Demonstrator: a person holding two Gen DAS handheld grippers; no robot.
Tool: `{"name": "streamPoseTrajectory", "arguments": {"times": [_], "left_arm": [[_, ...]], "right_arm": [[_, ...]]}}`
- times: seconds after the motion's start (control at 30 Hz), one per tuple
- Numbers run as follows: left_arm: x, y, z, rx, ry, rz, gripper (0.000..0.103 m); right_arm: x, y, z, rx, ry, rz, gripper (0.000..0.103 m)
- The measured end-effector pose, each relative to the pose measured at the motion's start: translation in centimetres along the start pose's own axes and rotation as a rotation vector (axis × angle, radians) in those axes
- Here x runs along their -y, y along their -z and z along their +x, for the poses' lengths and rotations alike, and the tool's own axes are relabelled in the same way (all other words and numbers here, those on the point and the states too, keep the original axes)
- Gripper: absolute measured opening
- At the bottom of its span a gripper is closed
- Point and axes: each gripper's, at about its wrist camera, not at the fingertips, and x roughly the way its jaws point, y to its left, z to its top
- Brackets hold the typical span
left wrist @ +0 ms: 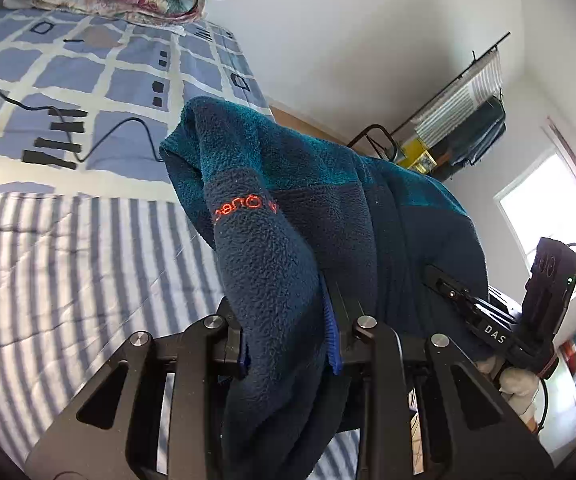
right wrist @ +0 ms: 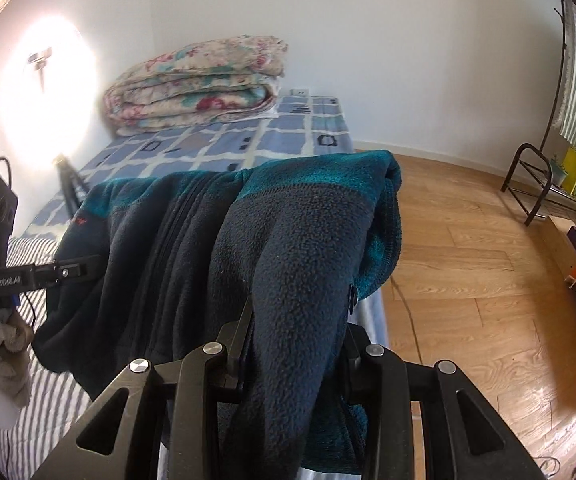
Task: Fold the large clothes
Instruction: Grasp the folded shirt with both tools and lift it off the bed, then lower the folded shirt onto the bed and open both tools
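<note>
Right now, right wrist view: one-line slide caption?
Right gripper shut on a navy-teal fleece held over the striped bed; left gripper grips its far side.

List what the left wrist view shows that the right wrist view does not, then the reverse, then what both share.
Left wrist only: a bright window and orange lettering on the fleece.
Right wrist only: a lit wall lamp, the wooden floor and a wall socket.
Both: the blue fleece jacket clamped in each gripper, the folded floral quilt, the checked bed cover.

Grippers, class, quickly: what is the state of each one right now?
Left gripper: shut on the fleece jacket.
Right gripper: shut on the same fleece jacket, which hangs between the two above the bed.
</note>
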Motion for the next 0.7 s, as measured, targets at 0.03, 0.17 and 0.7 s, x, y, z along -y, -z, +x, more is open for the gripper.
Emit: {"name": "streamPoseTrajectory", "arguments": {"times": [0.03,0.17,0.7], "left_arm": [[0.0,-0.2,0.7,-0.001,-0.007,-0.003,0.027],[-0.3,-0.9,2.9,-0.002,-0.045,0.007,0.027],[-5.5,0.4,8.4,-0.064,-0.267,0.013,0.053]], "right_arm": [[0.6,-0.4,0.7,0.003,0.004,0.008,0.032],[2.0,-1.1,3.4,-0.007,0.007,0.026,0.032],[6.8,1.6,13.0,-0.158,0.073,0.113,0.062]]}}
